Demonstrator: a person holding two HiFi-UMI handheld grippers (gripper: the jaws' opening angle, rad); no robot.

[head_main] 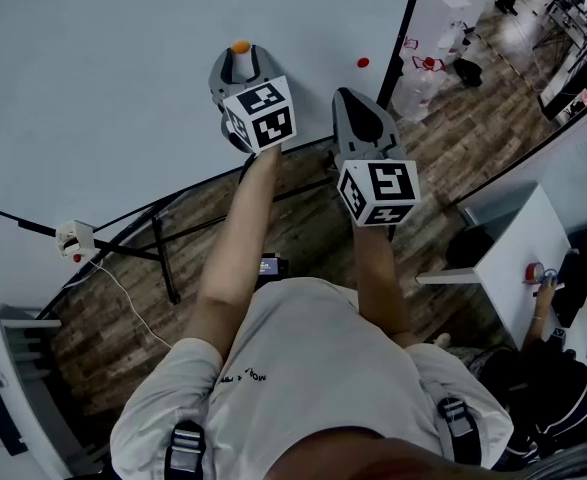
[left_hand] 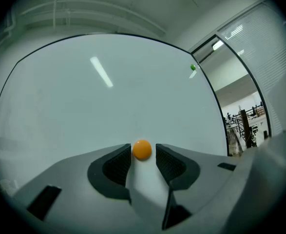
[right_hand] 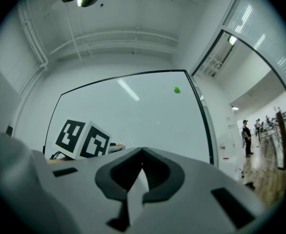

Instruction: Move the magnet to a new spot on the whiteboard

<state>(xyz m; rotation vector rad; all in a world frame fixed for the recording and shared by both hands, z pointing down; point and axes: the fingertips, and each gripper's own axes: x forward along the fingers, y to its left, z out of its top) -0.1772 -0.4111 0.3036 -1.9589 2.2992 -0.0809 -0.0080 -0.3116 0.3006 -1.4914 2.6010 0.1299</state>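
A small round orange magnet (head_main: 240, 46) (left_hand: 142, 149) sticks to the whiteboard (head_main: 103, 88) (left_hand: 84, 111). My left gripper (head_main: 241, 56) (left_hand: 143, 154) points at the board with its jaws on either side of the magnet. A thin gap shows on each side, so the pads do not press on it and the gripper is open. My right gripper (head_main: 347, 96) (right_hand: 142, 151) hangs to the right, near the board's lower edge, its tips meeting with nothing between them. The left gripper's marker cube (right_hand: 84, 139) shows in the right gripper view.
A second small magnet (head_main: 363, 63) (left_hand: 193, 67) (right_hand: 176, 89) sits on the board up and to the right. The board's dark stand legs (head_main: 163, 258) and a white socket box with cable (head_main: 75, 238) lie on the wood floor. A white table (head_main: 518, 248) stands at the right.
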